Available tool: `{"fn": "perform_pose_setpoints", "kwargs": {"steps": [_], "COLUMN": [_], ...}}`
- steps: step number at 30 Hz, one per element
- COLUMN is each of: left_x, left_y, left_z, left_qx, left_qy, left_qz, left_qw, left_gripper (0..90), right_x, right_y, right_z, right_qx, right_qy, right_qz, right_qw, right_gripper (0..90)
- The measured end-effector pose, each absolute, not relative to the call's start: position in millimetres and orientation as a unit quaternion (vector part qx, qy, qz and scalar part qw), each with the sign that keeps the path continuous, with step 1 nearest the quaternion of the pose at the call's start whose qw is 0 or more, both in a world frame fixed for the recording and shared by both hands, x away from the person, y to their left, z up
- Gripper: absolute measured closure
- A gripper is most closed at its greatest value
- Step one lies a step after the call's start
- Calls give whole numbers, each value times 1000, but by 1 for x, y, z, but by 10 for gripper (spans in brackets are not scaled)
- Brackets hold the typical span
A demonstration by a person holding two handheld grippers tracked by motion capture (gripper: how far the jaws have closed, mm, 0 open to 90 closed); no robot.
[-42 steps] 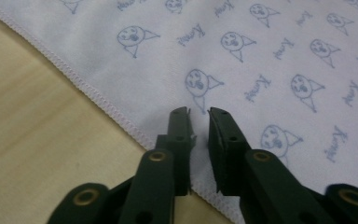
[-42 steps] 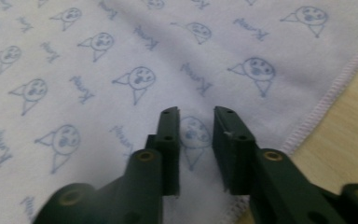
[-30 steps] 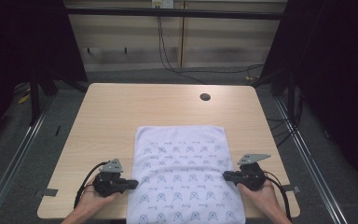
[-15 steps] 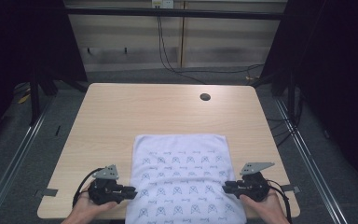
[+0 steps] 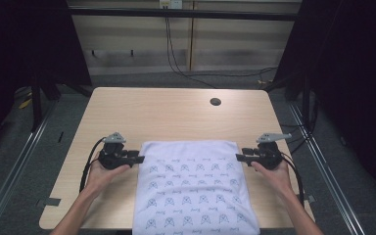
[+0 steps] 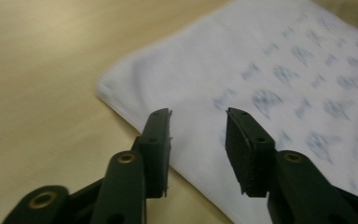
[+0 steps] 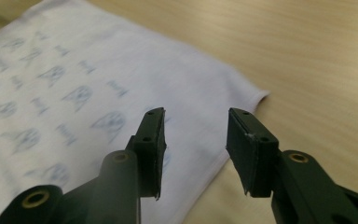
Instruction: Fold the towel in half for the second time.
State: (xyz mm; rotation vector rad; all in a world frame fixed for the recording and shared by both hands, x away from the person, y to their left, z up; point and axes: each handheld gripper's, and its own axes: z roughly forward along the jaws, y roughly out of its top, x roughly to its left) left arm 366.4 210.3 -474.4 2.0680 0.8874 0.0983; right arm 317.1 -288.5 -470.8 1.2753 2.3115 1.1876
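A light wooden table (image 5: 176, 117) with rounded corners stands in the middle of a dim room. Near its far edge sits a small dark round hole (image 5: 215, 102). Behind the table runs a pale panelled wall (image 5: 235, 44), with black cables (image 5: 176, 54) hanging down it to the grey floor (image 5: 323, 147). Dark curtains (image 5: 352, 73) flank the table on both sides, and metal rails (image 5: 14, 166) run along the floor beside it.

The cloth's (image 5: 196, 191) near edge runs off-frame.
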Motion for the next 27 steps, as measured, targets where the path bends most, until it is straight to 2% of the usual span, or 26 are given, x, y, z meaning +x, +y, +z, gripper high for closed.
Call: {"fn": "perform_pose_setpoints", "kwargs": {"steps": [3, 6, 9, 15, 19, 22, 27], "left_x": [377, 382, 383, 390, 398, 399, 400], "left_y": [211, 208, 201, 204, 210, 207, 199], "left_z": [-472, -471, -473, -477, -482, -484, -495], "left_qx": [815, 809, 817, 813, 806, 811, 828], "left_qy": [369, 373, 367, 378, 394, 392, 382], "left_qz": [50, 56, 59, 63, 63, 64, 60], "left_qw": [445, 450, 441, 439, 437, 430, 406], "left_gripper": [533, 521, 501, 485, 470, 460, 433], "right_x": [341, 358, 372, 383, 381, 377, 371], "right_y": [-290, -288, -283, -270, -264, -261, -261], "right_z": [-473, -478, -486, -498, -504, -504, -503], "right_qx": [446, 451, 463, 457, 446, 444, 447], "right_qy": [788, 788, 778, 795, 808, 810, 810], "right_qz": [404, 397, 403, 378, 363, 360, 357], "right_qw": [128, 136, 134, 130, 125, 130, 128], "right_gripper": [554, 543, 538, 499, 503, 559, 722]}}
